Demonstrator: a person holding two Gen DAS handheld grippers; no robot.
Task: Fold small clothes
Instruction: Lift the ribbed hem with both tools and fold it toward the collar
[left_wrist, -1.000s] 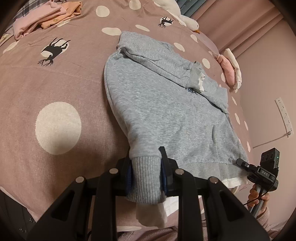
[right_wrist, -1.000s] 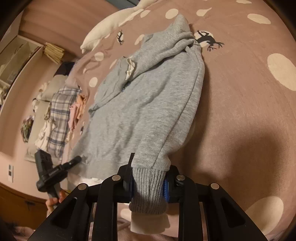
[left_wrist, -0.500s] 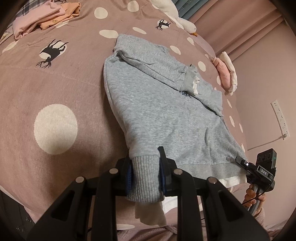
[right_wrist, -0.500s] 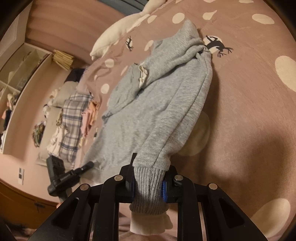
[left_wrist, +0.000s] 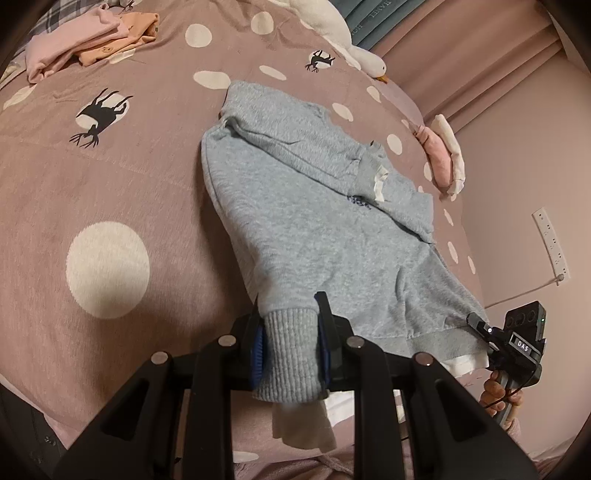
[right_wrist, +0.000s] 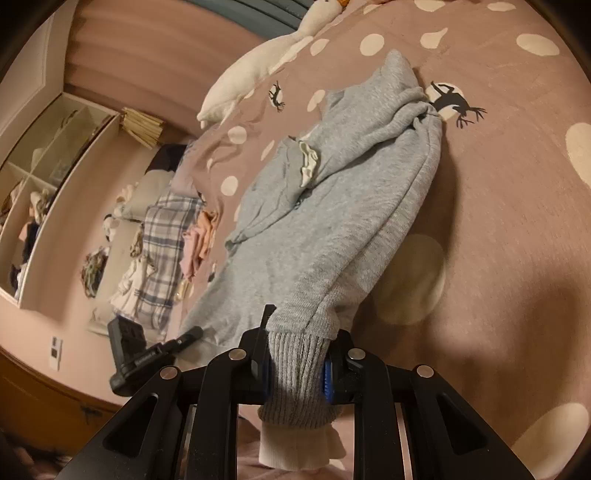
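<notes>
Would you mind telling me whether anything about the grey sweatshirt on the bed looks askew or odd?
Yes: the grey sweatshirt lies diagonally on the bedspread, one sleeve folded across its chest. A white underlayer pokes out below the hem that the left gripper clamps. Nothing looks damaged.

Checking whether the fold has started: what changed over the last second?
Hardly anything. The left gripper stays shut on a ribbed corner of the grey knitted sweatshirt, and the right gripper on the other. The garment still lies spread on the pink dotted bedcover, one sleeve folded across it; the views only tilted slightly.
</notes>
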